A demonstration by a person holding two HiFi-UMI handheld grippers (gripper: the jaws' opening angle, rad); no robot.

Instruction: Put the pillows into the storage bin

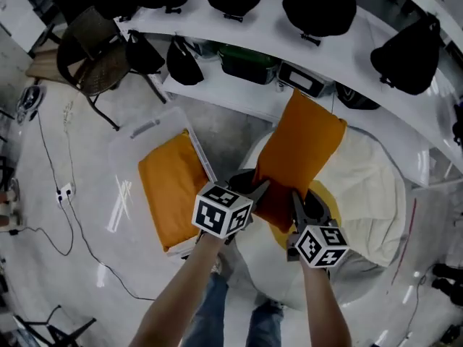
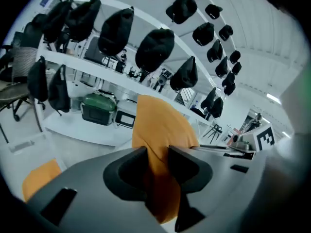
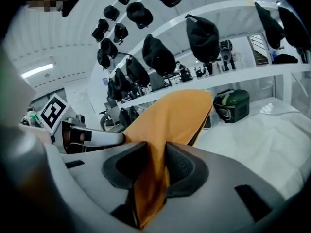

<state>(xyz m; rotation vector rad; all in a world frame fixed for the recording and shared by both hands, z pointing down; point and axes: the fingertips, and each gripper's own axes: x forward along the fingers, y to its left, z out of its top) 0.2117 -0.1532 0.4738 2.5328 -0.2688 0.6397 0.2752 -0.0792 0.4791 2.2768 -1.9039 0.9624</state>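
Head view. Lower centre of the frame: two forearms reach up from the bottom edge, each with a claw. The left claw and right claw sit side by side at the lower edge of one orange pillow. The pillow stands on end, raised above a white beanbag at right of centre. A yellow patch shows under the pillow's lower right corner; possibly another cushion, the view is too poor to tell. Left of centre, a clear storage bin sits on the floor with a second orange pillow lying flat inside it. A curved white shelf with black bags runs across the top, with a green case below it.

Left gripper view. The left claw pinches a fold of the orange pillow; cloth fills the narrow gap between the dark pads and rises above them. The second orange pillow shows at lower left and the green case at centre left. The right claw's marker cube is at the right edge.

Right gripper view. The right claw is closed on the same pillow, with cloth gathered between the pads and hanging below. The left claw's marker cube is at left, and the green case is at right.
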